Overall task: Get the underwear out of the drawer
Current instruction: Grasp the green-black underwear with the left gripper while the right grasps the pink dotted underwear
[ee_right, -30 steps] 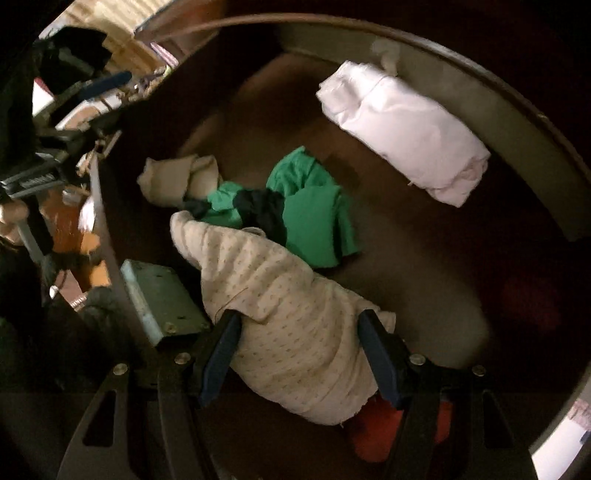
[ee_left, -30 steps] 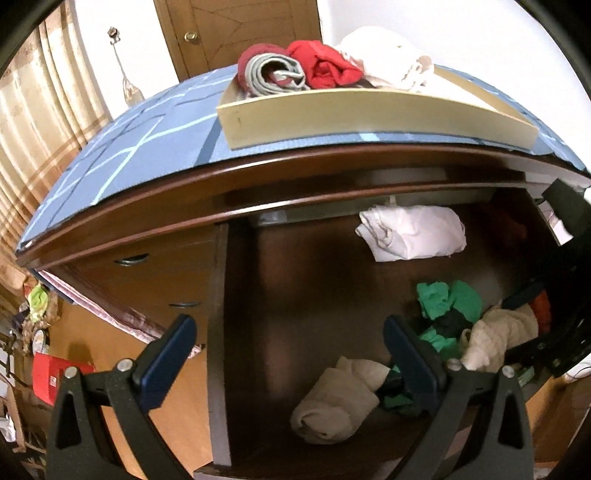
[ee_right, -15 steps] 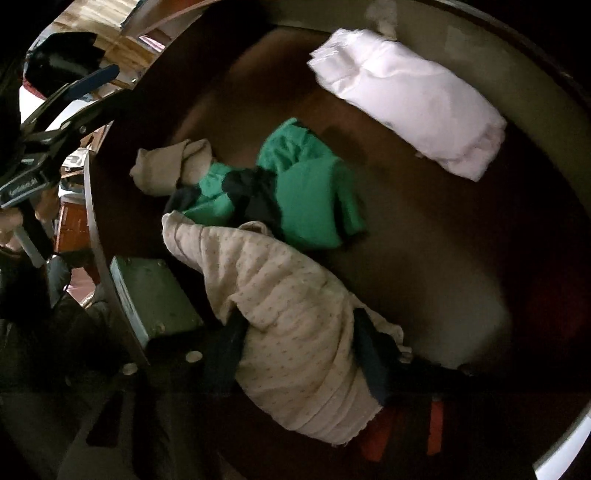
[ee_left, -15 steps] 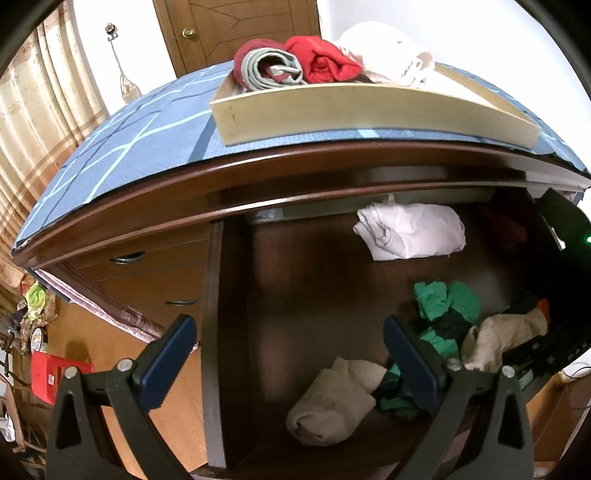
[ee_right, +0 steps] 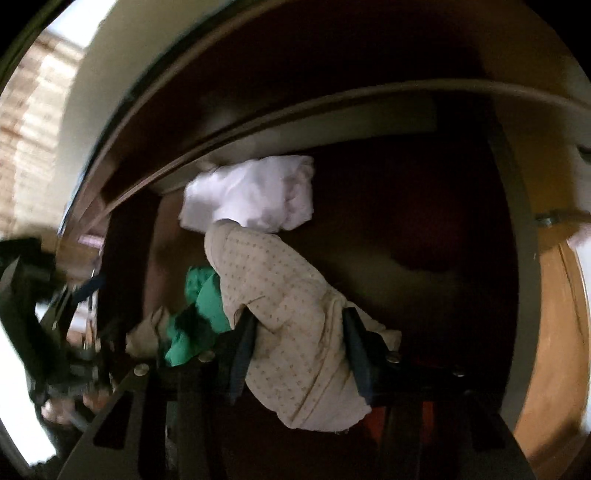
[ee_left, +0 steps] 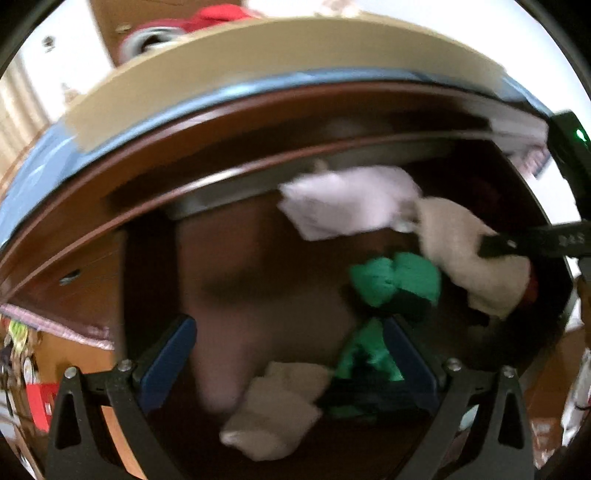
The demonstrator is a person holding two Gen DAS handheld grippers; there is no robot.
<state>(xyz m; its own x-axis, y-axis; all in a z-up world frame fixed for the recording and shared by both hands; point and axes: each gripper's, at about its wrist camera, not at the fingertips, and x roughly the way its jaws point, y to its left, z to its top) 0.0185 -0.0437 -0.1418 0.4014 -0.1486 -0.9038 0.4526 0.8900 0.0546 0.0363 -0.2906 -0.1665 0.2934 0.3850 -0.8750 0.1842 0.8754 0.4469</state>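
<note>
The dark wooden drawer [ee_left: 258,277] stands open with several garments inside. My right gripper [ee_right: 299,332] has a beige dotted underwear [ee_right: 288,295] between its blue pads. Its jaws are closing and the pads pinch the cloth, which hangs over both fingers. The left wrist view shows that beige underwear [ee_left: 469,254] raised at the drawer's right side under a black finger [ee_left: 517,245]. My left gripper [ee_left: 288,328] is open above the drawer's front, over a beige roll [ee_left: 273,406] and a green garment [ee_left: 399,277], touching neither.
A white folded garment [ee_left: 347,203] lies at the back of the drawer. On the blue-topped dresser stands a cream tray [ee_left: 258,62] holding rolled clothes, one of them red [ee_left: 218,18]. Something red [ee_right: 376,417] shows beneath the held cloth. The picture is blurred by motion.
My right gripper narrowed onto the beige dotted underwear, rolled, and carried it up toward the white garment. My left gripper came closer and lower over the drawer.
</note>
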